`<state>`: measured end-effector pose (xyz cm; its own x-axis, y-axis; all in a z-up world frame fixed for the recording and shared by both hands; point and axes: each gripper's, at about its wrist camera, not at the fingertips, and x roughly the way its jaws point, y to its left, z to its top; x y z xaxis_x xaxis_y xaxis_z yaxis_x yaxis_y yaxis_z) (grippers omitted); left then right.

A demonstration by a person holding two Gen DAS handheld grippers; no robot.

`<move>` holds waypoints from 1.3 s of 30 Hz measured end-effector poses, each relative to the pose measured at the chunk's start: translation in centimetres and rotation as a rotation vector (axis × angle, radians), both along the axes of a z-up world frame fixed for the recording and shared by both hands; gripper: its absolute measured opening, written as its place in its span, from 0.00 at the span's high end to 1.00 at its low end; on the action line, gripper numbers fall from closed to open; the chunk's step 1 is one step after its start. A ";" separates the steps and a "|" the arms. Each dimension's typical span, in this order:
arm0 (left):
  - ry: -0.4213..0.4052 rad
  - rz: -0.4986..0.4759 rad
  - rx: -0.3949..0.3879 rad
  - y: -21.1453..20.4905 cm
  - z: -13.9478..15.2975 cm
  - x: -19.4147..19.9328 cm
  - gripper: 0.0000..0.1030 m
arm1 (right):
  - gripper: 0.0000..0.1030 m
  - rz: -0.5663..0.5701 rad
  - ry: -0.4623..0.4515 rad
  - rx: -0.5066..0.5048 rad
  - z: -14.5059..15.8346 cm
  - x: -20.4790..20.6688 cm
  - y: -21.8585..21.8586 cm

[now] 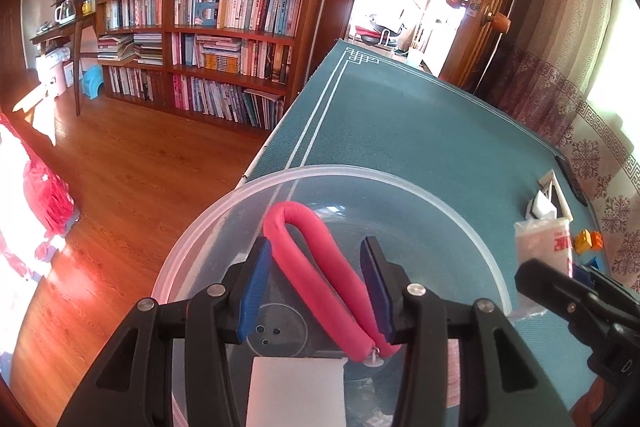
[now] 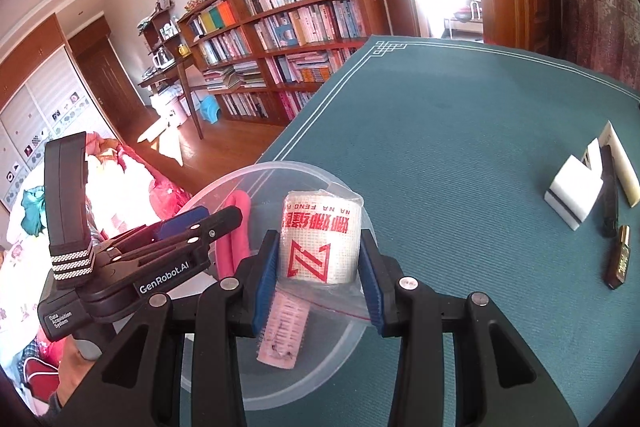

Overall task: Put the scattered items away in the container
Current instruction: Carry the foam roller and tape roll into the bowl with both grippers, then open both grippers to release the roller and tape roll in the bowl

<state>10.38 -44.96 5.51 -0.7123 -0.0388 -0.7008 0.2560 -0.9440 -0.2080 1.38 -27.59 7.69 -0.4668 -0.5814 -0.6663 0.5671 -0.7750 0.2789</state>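
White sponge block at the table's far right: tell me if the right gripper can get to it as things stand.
Probably not yet. The right gripper is shut on the bagged gauze roll over the clear plastic bowl. The teal cloth toward the white sponge block looks bare, so the path seems free once the roll is dropped.

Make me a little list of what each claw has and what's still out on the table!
left claw: open around the pink foam roller, over the clear plastic bowl
right claw: shut on the bagged white gauze roll, above the bowl
already in bowl: pink roller, pink comb
still on teal table mat: white sponge block, small brown bottle, toy bricks
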 end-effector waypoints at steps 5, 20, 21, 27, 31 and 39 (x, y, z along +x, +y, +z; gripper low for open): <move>0.015 0.014 0.013 -0.8 0.2 0.5 0.20 | 0.60 0.019 -0.002 0.013 -0.2 -0.9 -1.9; 0.022 0.067 -0.041 -2.2 0.7 1.8 0.16 | 0.50 0.016 -0.094 -0.010 -1.8 -3.6 -2.1; 0.020 0.070 -0.039 -2.1 0.7 1.8 0.16 | 0.50 0.016 -0.087 -0.006 -1.7 -3.4 -2.0; 0.019 0.065 -0.038 -1.9 0.6 2.0 0.15 | 0.50 0.004 -0.077 -0.020 -1.6 -2.4 -0.6; 0.018 0.058 -0.036 -1.4 0.7 1.9 0.15 | 0.50 -0.020 -0.084 -0.051 -1.4 -1.9 1.1; 0.012 0.031 -0.073 0.7 0.9 1.5 0.15 | 0.50 -0.058 -0.068 -0.053 -1.4 -0.1 4.0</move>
<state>11.84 -44.28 6.46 -0.7187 -0.1117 -0.6863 0.2830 -0.9485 -0.1420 1.29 -23.56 6.32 -0.4551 -0.5900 -0.6669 0.5004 -0.7890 0.3564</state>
